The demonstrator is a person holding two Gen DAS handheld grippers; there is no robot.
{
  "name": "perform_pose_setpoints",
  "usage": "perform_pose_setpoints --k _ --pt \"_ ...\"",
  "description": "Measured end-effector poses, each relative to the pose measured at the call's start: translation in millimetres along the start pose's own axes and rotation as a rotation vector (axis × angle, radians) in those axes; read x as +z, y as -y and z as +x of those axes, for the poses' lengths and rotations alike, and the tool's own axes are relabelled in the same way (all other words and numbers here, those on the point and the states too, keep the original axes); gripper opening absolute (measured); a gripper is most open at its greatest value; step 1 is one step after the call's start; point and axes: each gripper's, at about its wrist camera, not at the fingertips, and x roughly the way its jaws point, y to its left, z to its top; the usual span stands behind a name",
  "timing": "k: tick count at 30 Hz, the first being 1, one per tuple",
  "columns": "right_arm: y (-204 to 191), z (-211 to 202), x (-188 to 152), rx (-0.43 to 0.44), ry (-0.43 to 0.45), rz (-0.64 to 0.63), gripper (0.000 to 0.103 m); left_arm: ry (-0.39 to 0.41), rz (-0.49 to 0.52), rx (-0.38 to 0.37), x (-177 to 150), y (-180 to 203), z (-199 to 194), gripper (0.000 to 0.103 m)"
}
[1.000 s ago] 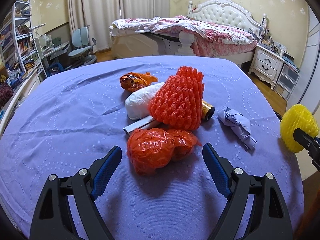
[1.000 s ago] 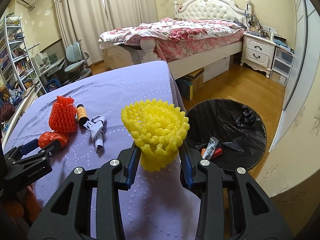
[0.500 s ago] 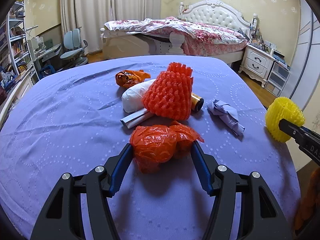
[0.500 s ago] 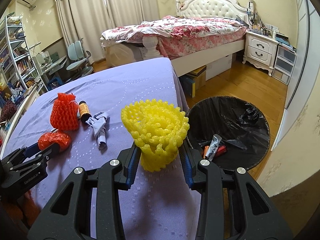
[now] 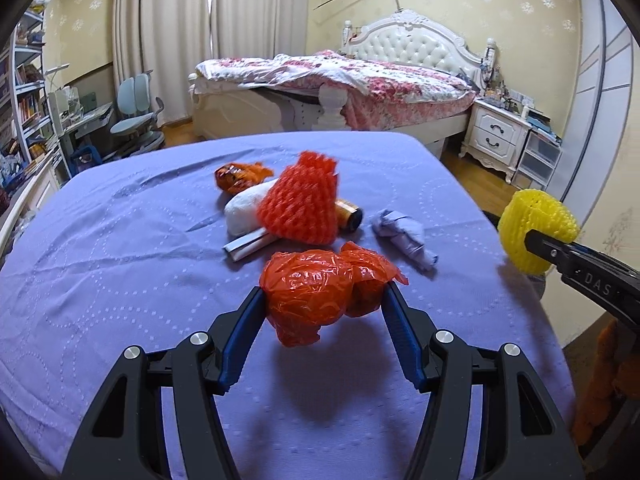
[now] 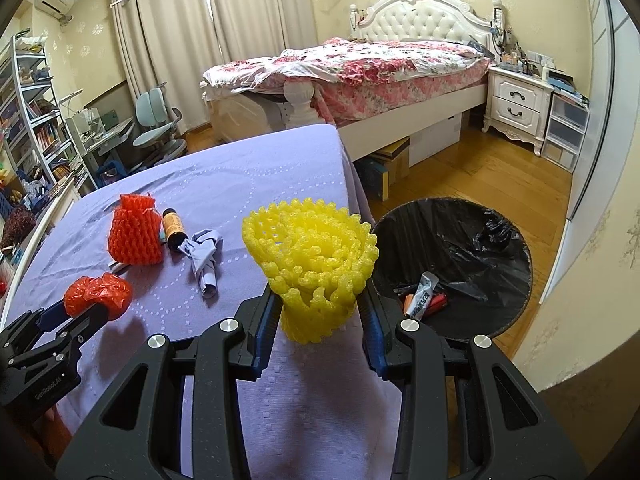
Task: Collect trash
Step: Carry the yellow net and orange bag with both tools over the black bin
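My left gripper (image 5: 323, 303) is shut on a crumpled orange plastic bag (image 5: 320, 288) and holds it just above the purple tablecloth (image 5: 100, 264); the bag also shows in the right wrist view (image 6: 98, 294). My right gripper (image 6: 318, 312) is shut on a yellow foam fruit net (image 6: 314, 256), held over the table's right edge next to a black-lined trash bin (image 6: 456, 248) on the floor. The net also shows in the left wrist view (image 5: 536, 230).
On the table lie a red foam net (image 5: 300, 210), a white wad (image 5: 244, 212), an orange wrapper (image 5: 236, 174), a small brown bottle (image 5: 350, 218), a flat strip (image 5: 250, 246) and a crumpled purple paper (image 5: 404, 238). The bin holds several wrappers (image 6: 424, 298). A bed stands behind.
My left gripper closed on the orange bag and lifted it slightly off the cloth. My right gripper kept the yellow net and shifted a little toward the bin.
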Motion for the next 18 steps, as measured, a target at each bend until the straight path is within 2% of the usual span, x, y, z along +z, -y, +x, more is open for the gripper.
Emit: perform_pose_setpoints --k 8,18 --pt "26 -5 13 -0.049 0.032 0.033 0.037 0.051 0.056 -0.072 23 41 5 0.061" --pt "83 10 34 -0.133 0.047 0.103 0.037 0.067 0.122 -0.136 59 104 49 0.061"
